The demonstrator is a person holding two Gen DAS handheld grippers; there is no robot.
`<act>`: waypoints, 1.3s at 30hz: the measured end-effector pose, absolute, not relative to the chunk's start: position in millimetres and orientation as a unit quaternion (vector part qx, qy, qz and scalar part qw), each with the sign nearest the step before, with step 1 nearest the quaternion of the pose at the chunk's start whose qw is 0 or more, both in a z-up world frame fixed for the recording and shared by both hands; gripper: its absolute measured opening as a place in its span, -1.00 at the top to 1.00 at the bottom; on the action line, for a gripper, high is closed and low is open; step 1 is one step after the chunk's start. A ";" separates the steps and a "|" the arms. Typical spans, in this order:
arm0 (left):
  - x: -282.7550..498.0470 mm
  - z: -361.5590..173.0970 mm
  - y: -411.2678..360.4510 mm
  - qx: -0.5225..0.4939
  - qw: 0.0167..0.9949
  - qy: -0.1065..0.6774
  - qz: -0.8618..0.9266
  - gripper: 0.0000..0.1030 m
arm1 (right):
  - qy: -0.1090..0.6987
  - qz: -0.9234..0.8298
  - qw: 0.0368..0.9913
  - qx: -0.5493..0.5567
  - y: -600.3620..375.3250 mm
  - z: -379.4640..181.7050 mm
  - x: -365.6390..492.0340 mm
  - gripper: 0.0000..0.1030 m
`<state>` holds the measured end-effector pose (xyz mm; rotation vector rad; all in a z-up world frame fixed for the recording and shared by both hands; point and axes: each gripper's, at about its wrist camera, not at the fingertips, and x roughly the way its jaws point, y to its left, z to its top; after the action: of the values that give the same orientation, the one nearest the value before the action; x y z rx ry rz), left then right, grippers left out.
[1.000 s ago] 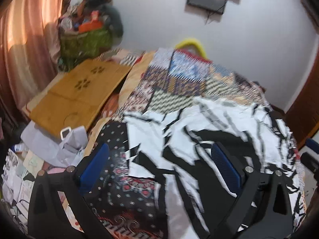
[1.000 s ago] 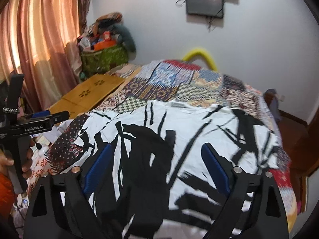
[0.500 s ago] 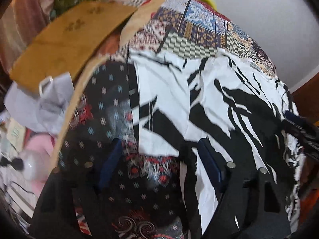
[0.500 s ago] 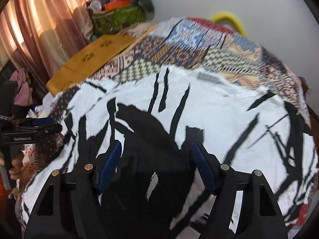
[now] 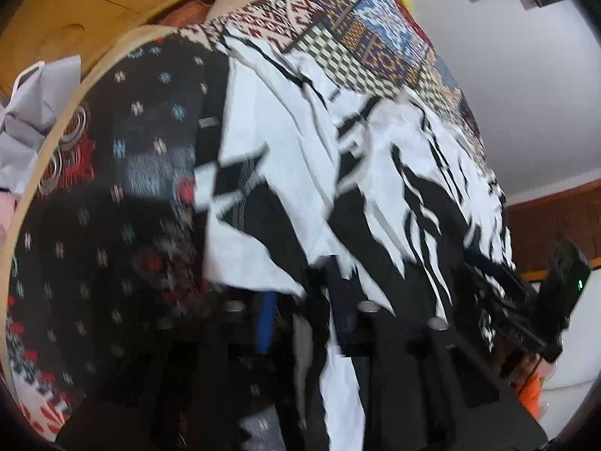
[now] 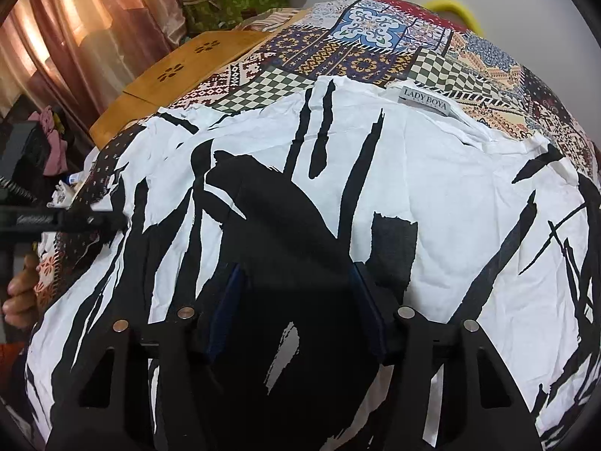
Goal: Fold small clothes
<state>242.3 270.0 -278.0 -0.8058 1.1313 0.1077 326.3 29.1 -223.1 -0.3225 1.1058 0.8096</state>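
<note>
A white garment with black brush strokes (image 6: 432,188) lies spread flat on the patchwork bedspread (image 6: 357,49), its neck label at the far edge. My right gripper (image 6: 296,312) is low over the garment's middle, jaws apart, nothing between them. My left gripper (image 5: 300,323) is at the garment's left edge (image 5: 263,195), fingers close together with white cloth between them; the view is blurred. The left gripper also shows in the right wrist view (image 6: 56,221), held by a hand at the garment's left side.
A wooden lap table (image 6: 180,75) lies left of the bed. A green basket piled with things (image 6: 233,3) stands by the curtain (image 6: 75,37). A grey bag (image 5: 33,112) lies on the floor to the left. A yellow hoop (image 6: 458,11) is behind the bed.
Both grippers have moved down and closer to the garment. My left gripper's fingers have closed in on the garment's left edge. My right gripper's jaws have narrowed somewhat.
</note>
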 end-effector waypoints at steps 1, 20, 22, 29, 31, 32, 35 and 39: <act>245.4 -279.5 274.1 -0.376 0.768 0.515 0.054 0.72 | 0.509 0.373 0.762 -0.146 28.4 -223.4 326.7 -0.03; 287.8 -171.8 156.8 -0.044 0.901 0.431 0.034 0.96 | 0.508 0.355 0.780 -0.090 -17.9 -186.1 321.9 0.21; 293.9 -185.5 138.7 -0.038 0.889 0.457 0.008 0.96 | 0.502 0.350 0.786 -0.086 -26.6 -178.4 318.9 0.21; 303.0 -247.6 118.7 -0.060 0.828 0.557 -0.016 0.95 | 0.491 0.341 0.798 -0.078 -44.9 -162.6 306.1 0.21; 300.2 -241.7 119.4 -0.064 0.828 0.557 -0.016 0.91 | 0.489 0.344 0.798 -0.079 -44.3 -160.2 303.4 0.21; 298.0 -236.8 122.1 -0.069 0.827 0.557 -0.018 0.81 | 0.488 0.346 0.797 -0.080 -42.9 -159.3 302.0 0.21; 285.5 -219.7 129.9 -0.076 0.836 0.544 -0.018 0.15 | 0.485 0.355 0.795 -0.077 -36.4 -155.9 300.2 0.21; 263.0 -195.2 148.4 -0.083 0.854 0.514 0.005 0.01 | 0.481 0.367 0.792 -0.078 -21.9 -153.0 296.7 0.21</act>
<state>263.0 148.4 -195.2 -0.1754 1.0802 0.0112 296.7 -21.9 -153.0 -0.1672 1.0352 0.7890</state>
